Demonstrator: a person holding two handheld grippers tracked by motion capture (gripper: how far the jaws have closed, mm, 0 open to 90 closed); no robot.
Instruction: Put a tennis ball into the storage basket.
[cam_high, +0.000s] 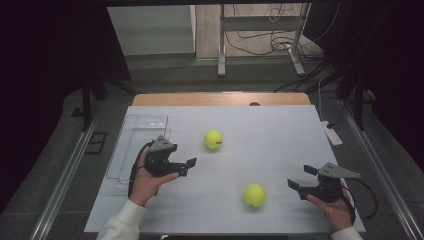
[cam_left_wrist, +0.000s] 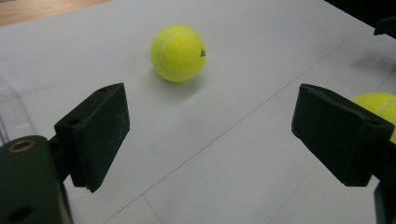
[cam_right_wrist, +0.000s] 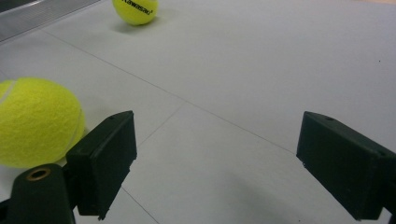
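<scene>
Your left gripper (cam_high: 189, 166): jaws spread wide with nothing between them; in the left gripper view (cam_left_wrist: 210, 135) bare white table surface lies in the gap.
Your left hand (cam_high: 145, 181): wrapped around the gripper body, white sleeve (cam_high: 121, 225) coming in from the bottom edge of the high view.
Your right gripper (cam_high: 300, 180): jaws likewise parted and empty, pointing toward the table's middle; the right gripper view (cam_right_wrist: 217, 156) has bare surface between them.
Your right hand (cam_high: 334, 209): holds the gripper near the table's right front corner.
Near tennis ball (cam_high: 254, 195): on the table between your two grippers, closer to the right one, just beside its jaw tips but apart from them. In the right gripper view (cam_right_wrist: 37, 122) it sits beside and outside the left-hand jaw; in the left gripper view (cam_left_wrist: 380, 105) it peeks from behind the right-hand jaw.
Far tennis ball (cam_high: 213, 139): farther out on the table, ahead of and a little right of your left gripper, not touching it. The left gripper view (cam_left_wrist: 178, 53) shows it beyond the gap; the right gripper view (cam_right_wrist: 135, 9) shows black lettering on it.
Clear plastic bin (cam_high: 128, 131): at the table's left side, just beyond and left of your left hand.
Table (cam_high: 280, 135): white top, wooden strip along its far edge.
</scene>
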